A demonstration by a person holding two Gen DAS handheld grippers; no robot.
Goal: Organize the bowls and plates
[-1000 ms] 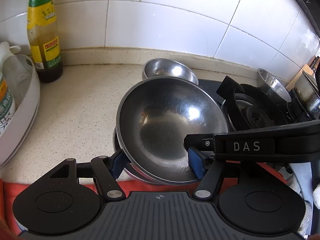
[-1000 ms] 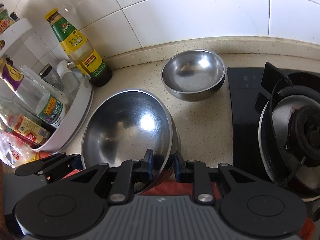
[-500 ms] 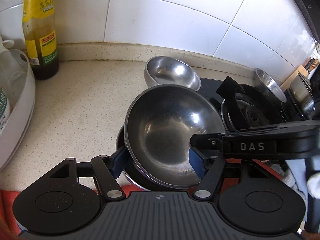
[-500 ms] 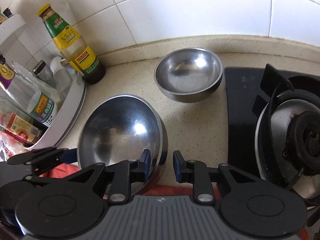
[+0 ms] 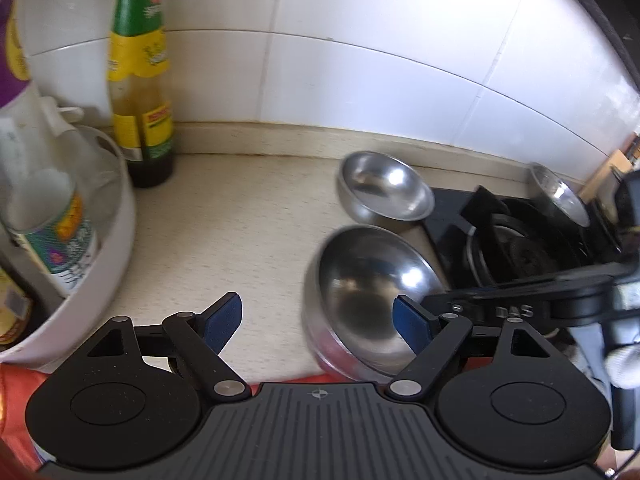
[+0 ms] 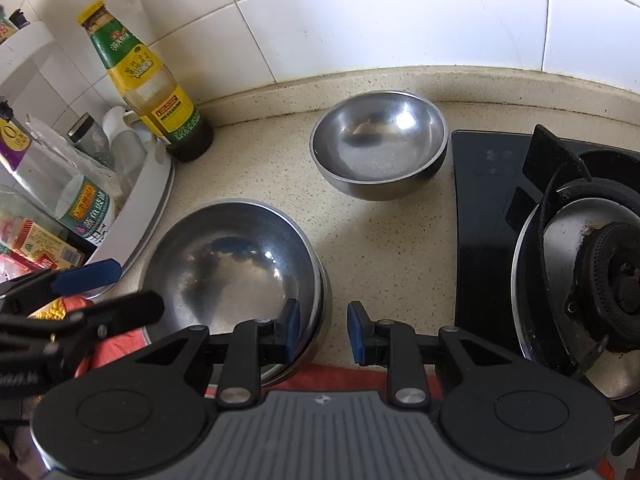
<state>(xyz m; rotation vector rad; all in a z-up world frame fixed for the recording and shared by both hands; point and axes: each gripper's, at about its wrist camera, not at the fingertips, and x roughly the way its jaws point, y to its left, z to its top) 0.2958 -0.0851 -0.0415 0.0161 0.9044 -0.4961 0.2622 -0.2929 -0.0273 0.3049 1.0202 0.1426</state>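
Near bowls: 2 steel bowls nested (image 6: 240, 256) on the speckled counter (image 6: 384, 248).
Right gripper (image 6: 323, 330): jaws straddle the nested bowls' right rim, a gap on both sides, pads not pressing.
Far bowl: 1 steel bowl (image 6: 378, 148) upright, beside the black hob (image 6: 488, 208).
Left gripper (image 6: 86, 274): blue pad just left of the stack.
Bottle: green-and-yellow label (image 6: 148, 84), upright against the tiles.

This is looking like a home kitchen: white wall tiles (image 6: 360, 20) are rising behind a speckled stone countertop (image 6: 400, 248) ahead of the gripper. A gas burner (image 6: 616, 280) on a black glass hob is sitting to its right, while a sauce bottle (image 6: 148, 84) and a white condiment rack (image 6: 148, 200) are standing to its left.
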